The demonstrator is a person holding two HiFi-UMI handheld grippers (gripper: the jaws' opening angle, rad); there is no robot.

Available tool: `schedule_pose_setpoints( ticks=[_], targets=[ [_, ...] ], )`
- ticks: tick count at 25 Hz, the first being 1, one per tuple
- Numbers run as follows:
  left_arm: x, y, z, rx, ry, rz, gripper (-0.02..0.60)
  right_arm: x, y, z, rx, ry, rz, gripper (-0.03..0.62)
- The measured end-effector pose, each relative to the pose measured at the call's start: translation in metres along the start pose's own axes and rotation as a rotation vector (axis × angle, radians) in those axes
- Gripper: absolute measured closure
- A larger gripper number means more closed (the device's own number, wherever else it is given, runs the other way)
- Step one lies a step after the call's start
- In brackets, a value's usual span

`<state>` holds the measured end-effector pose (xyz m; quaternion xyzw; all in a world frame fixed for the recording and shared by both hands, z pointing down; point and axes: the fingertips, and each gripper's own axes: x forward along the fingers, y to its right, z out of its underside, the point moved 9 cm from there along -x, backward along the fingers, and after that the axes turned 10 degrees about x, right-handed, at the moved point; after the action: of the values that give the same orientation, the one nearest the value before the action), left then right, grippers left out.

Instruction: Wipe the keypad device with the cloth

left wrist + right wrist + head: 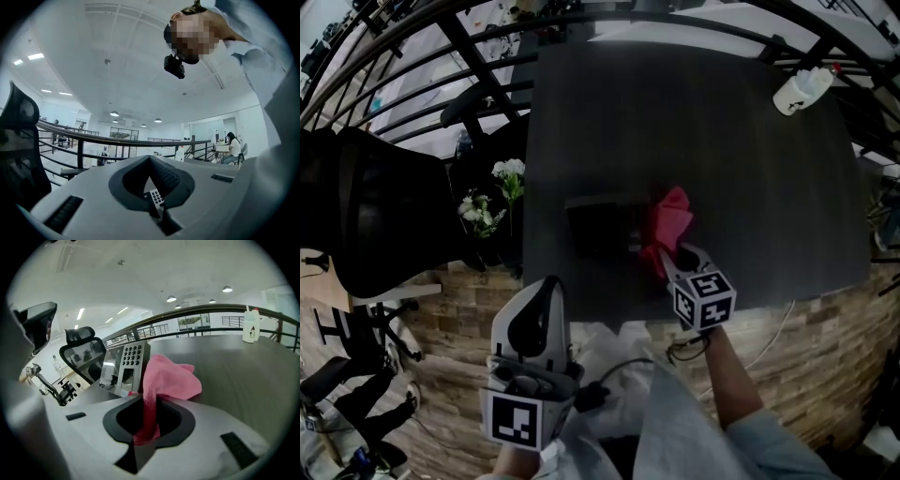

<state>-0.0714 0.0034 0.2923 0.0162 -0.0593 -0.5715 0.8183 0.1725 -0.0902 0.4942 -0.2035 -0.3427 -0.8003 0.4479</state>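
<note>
The keypad device (598, 226) is a dark box standing on the dark table (750, 169); in the right gripper view its silver face with number keys (127, 363) tilts toward me. A pink cloth (671, 221) lies bunched against the device's right side. My right gripper (667, 264) is shut on the cloth's near end, and the cloth (171, 378) rises out of the right gripper (150, 401). My left gripper (547, 285) is off the table's front edge, pointing up, jaws together and nothing held. The left gripper (150, 159) faces the ceiling.
A white squeeze bottle (802, 90) stands at the table's far right corner, also the bottle (250, 326) by the railing. White flowers (501, 191) and a black office chair (366, 211) are left of the table. A black railing (441, 56) runs behind.
</note>
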Motion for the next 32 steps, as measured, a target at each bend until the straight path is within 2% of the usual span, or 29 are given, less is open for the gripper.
schedule_pose_setpoints(
  ticks=[9,16,32],
  targets=[
    [-0.003,-0.003,0.003,-0.001,0.01,0.025,0.574,-0.007,-0.022,0.027,0.043,-0.016,-0.001,0.539],
    [-0.005,-0.004,0.007,-0.002,0.024,0.037,0.574,-0.001,-0.045,0.04,0.062,-0.02,-0.04,0.539],
    [-0.024,-0.022,0.002,0.005,0.015,-0.007,0.574,0.039,-0.125,0.034,-0.077,-0.094,-0.225,0.539]
  ],
)
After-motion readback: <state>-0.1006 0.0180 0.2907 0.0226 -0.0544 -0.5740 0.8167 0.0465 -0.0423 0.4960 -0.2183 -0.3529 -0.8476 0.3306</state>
